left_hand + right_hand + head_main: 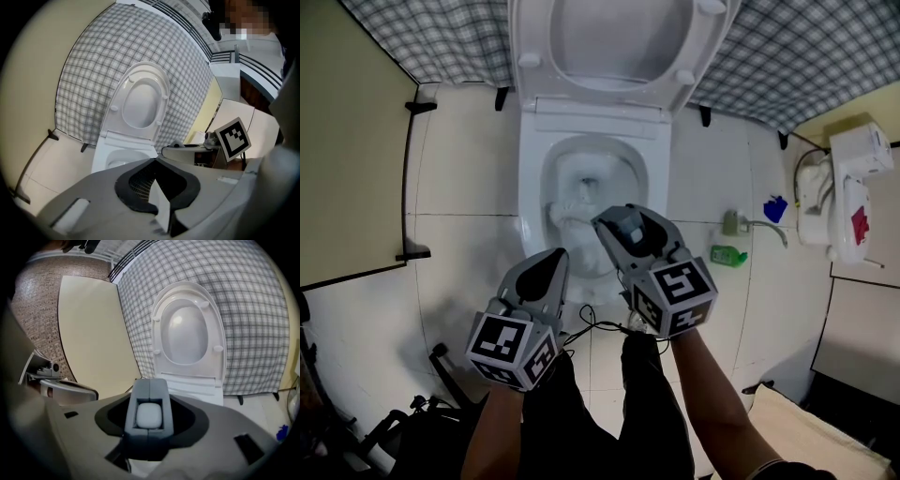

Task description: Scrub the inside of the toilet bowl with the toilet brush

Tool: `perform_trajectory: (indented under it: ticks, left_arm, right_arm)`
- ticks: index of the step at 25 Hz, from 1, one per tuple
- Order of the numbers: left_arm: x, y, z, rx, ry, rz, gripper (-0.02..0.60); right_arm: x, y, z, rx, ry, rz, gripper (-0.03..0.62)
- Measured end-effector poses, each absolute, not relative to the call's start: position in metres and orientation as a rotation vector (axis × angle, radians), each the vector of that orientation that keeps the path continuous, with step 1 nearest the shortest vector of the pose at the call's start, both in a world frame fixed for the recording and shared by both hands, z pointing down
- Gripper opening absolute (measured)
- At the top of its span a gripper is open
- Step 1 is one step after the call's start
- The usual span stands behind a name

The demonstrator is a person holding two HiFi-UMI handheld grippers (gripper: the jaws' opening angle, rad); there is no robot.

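A person stands over a white toilet bowl [532, 178] with 2 handheld grippers, both angled down toward it. The raised lid [609, 37] leans back against a grey checked cloth [825, 56] hung across the wall.

The right gripper [607, 225] reaches over the front of the bowl. Its jaws stand fairly wide and are clamped on the grey handle of the toilet brush [149, 416], which has a white inset at its end. In the head view a whitish, bristly shape just beyond this gripper's tip lies inside the bowl against the left wall. It appears to be the brush head.

The left gripper [553, 267] hangs beside and slightly behind the right one, just short of the bowl's front rim. Its jaws are drawn together with nothing between them.

A green bottle [728, 254] lies on the tiled floor [469, 187] to the right of the toilet.
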State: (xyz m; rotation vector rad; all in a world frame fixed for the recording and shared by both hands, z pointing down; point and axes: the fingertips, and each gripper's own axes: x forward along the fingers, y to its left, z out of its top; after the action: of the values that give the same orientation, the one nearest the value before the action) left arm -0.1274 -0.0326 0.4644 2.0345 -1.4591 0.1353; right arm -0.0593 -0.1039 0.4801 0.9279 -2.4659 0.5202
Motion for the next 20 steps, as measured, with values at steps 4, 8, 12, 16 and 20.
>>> perform_trajectory:
  ticks: [4,8,12,16,20]
  left_arm:
    - [-0.127,-0.031,0.469,2.026,-1.453,0.139,0.009]
    - [-0.127,-0.029,0.473,2.018,-1.448,0.144,0.009]
    - [-0.125,-0.027,0.477,2.010,-1.443,0.153,0.009]
    - [-0.123,-0.027,0.477,2.014,-1.435,0.156,0.009]
    - [-0.127,-0.027,0.483,2.009,-1.438,0.173,0.009]
  right_arm:
    - [-0.059,-0.099,0.483,0.901,-2.453,0.526,0.227]
    - [-0.059,-0.090,0.487,0.854,-2.447,0.553,0.227]
    - [-0.063,-0.079,0.504,0.795,-2.422,0.633,0.227]
    - [-0.074,-0.078,0.522,0.775,-2.422,0.695,0.227]
    - [-0.083,-0.099,0.521,0.839,-2.472,0.704,0.229]
